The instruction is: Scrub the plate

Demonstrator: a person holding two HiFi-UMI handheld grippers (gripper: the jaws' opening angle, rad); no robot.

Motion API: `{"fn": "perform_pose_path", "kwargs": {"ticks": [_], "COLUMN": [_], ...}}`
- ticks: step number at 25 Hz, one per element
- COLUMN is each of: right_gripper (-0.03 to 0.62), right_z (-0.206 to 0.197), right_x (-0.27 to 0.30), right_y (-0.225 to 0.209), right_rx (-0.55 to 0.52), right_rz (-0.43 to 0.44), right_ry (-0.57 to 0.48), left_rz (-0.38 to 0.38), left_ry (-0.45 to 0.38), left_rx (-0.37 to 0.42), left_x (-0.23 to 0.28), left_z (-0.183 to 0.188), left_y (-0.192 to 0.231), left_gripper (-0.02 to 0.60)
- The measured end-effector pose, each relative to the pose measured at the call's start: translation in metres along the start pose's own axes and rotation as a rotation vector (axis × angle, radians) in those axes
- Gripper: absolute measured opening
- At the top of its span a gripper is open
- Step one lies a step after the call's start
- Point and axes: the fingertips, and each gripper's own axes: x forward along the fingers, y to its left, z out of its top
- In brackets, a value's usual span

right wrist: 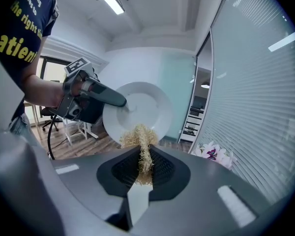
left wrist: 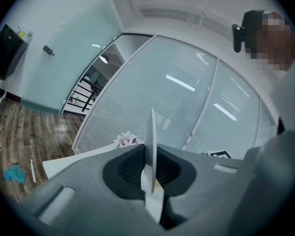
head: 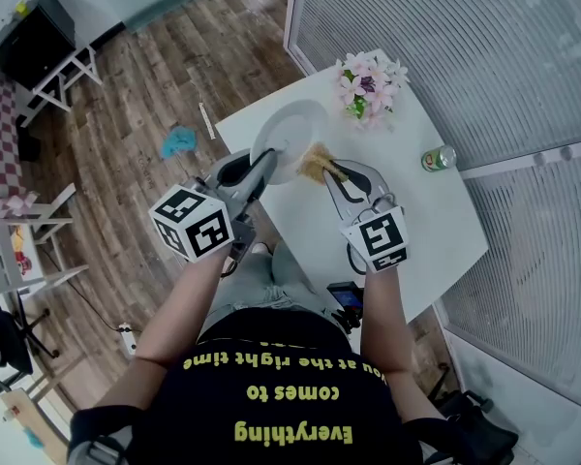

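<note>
**You held the round white plate (head: 292, 132) on edge in your left gripper (head: 261, 166) and a straw-coloured fibrous scrubbing pad (head: 317, 162) in your right gripper (head: 341, 175).**

Your left jaws were clamped on the plate's rim. In the left gripper view the plate ran as a thin upright line straight between the pads and rose beyond the fingertips. Your right jaws were pinched on the scrubbing pad, and its frayed tuft stuck out past the fingertips and lay against the plate's lower part just ahead of them. Both grippers were over the white table (head: 416, 226). A bunch of pink and white flowers (head: 369, 89) stood beyond the right jaws, and a green drinks can (head: 436, 158) stood off to their right.
</note>
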Motion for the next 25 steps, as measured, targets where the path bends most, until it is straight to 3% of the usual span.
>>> {"fn": "perform_pose_path", "kwargs": {"ticks": [8, 25], "right_gripper": [0.032, 0.032], "right_z": [0.0, -0.009], "right_x": [-0.005, -0.007], "right_y": [-0.019, 0.012], "right_rx": [0.01, -0.003], "right_rz": [-0.072, 0.092], "right_ry": [0.002, 0.012], "left_rz": [-0.004, 0.009], "left_ry": [-0.013, 0.013], "left_rx": [-0.016, -0.009], "left_x": [-0.002, 0.003], "left_z": [0.003, -0.007], "left_y": [0.001, 0.002], "left_gripper": [0.023, 0.021]}}
